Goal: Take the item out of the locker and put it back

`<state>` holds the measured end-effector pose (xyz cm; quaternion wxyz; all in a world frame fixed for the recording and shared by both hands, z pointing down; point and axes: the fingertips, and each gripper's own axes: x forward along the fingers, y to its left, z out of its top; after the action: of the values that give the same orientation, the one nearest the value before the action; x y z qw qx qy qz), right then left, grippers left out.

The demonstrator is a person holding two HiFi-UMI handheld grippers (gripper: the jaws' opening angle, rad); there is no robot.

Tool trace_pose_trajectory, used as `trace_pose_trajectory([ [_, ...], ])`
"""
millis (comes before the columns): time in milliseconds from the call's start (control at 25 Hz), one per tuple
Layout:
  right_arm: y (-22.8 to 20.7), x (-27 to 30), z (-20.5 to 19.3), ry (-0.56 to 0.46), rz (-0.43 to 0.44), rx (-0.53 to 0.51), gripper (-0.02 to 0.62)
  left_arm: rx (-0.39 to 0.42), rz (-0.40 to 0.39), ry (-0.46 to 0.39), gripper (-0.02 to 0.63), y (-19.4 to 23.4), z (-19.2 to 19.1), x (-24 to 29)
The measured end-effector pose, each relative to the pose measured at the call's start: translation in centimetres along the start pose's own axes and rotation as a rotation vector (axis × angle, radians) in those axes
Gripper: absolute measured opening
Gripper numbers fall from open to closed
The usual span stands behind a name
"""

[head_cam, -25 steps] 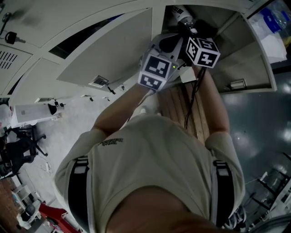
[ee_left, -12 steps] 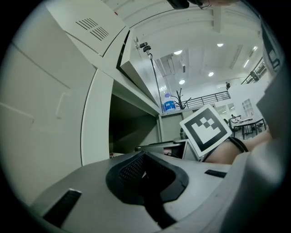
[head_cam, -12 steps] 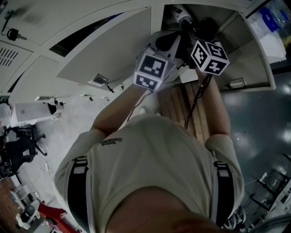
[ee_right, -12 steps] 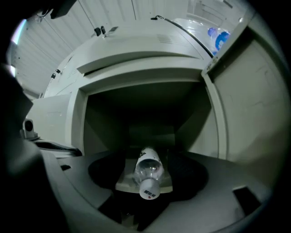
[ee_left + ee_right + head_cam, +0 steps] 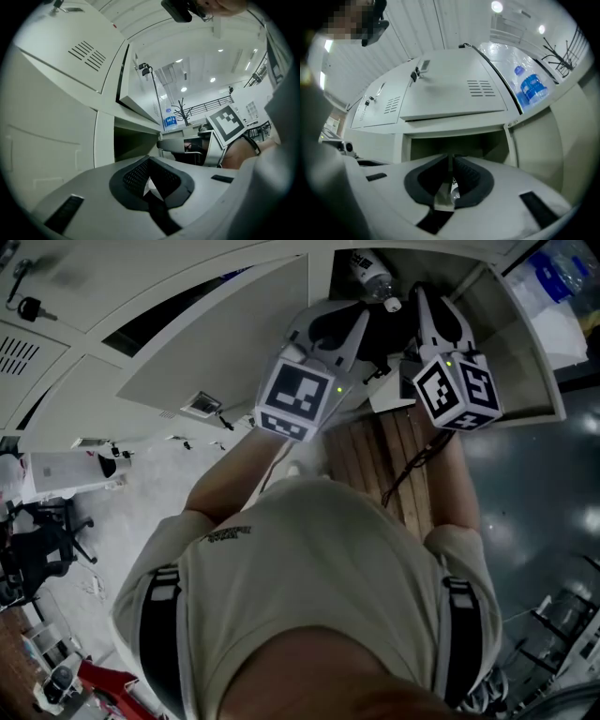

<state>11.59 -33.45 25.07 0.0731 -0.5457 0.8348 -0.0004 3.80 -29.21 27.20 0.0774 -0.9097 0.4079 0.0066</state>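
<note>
A clear water bottle point(image 5: 367, 268) with a blue label lies in the open locker point(image 5: 497, 334) at the top of the head view. In the left gripper view the water bottle point(image 5: 169, 121) is far off, and in the right gripper view the water bottle point(image 5: 529, 86) shows at the right, beyond a vented door point(image 5: 454, 89). My left gripper point(image 5: 361, 310) is shut and empty just in front of the opening. My right gripper point(image 5: 424, 294) is beside the bottle cap; its jaws have just been closing, and they stand shut with nothing between them.
The locker's grey door point(image 5: 225, 343) hangs open to the left. A wooden bench point(image 5: 394, 465) stands below the grippers. A key point(image 5: 23, 315) sticks out of a locker at the far left. Office chairs point(image 5: 37, 540) stand on the floor at the left.
Both marker cubes have grown larger and drifted apart, the right one to the right and the left one to the left. The bottle stays in the locker and shows more.
</note>
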Motion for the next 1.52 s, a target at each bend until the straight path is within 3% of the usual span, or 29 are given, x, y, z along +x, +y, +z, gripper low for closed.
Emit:
trace_pose_trajectory([
  [200, 1.9, -2.0, 1.9, -0.026, 0.054, 0.0, 0.035, 0.009, -0.007, -0.058, 0.012, -0.7, 2.7, -1.7],
  [520, 5.4, -4.8, 1.5, 0.008, 0.143, -0.038, 0.035, 0.021, -0.045, -0.06, 0.012, -2.4, 3.7, -4.2],
  [760, 6.7, -7.0, -0.2, 0.04, 0.164, -0.023, 0.003, 0.003, -0.051, -0.047, 0.012, -2.9, 2.9, -5.7],
  [960, 7.9, -8.6, -3.0, 0.098, 0.189, -0.025, 0.003, 0.111, -0.06, 0.011, 0.012, -4.3, 0.4, -7.4],
  [1240, 9.0, -9.9, -5.2, 0.142, 0.205, 0.008, 0.003, 0.028, -0.086, 0.055, 0.014, -5.7, -2.6, -8.4],
  [1520, 9.3, -10.3, -5.0, 0.131, 0.209, -0.022, 0.002, 0.021, -0.077, 0.066, 0.012, -5.5, -3.2, -8.7],
])
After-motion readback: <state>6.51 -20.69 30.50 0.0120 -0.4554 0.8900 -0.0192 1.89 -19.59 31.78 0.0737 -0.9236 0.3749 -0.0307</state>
